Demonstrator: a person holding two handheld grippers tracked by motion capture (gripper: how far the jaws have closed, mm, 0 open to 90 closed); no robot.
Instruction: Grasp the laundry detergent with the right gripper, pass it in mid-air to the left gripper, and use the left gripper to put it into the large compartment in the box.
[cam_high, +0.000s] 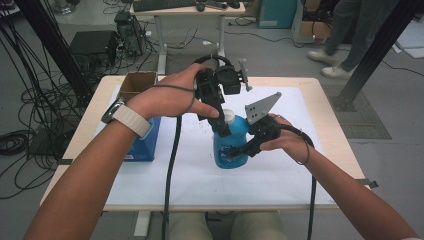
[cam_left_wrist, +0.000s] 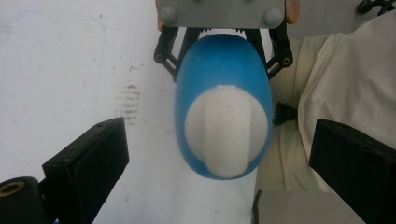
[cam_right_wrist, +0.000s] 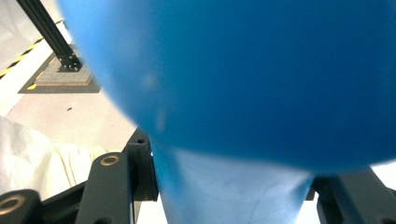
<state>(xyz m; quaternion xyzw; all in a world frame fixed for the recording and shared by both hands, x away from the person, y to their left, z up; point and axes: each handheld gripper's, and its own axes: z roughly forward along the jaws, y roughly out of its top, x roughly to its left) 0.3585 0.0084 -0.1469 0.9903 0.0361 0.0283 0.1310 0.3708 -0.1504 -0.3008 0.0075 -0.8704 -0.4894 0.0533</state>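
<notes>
Two forearms reach in over the white table mat. Right gripper, held low and level, clamps the upright blue bottle at mid-table. Left gripper points straight down, jaws spread wide either side of its white cap.

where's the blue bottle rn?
In the high view the blue bottle stands upright mid-table on the white mat, right of the blue box. The right gripper clamps its body; the left gripper hangs open over its white cap.
</notes>
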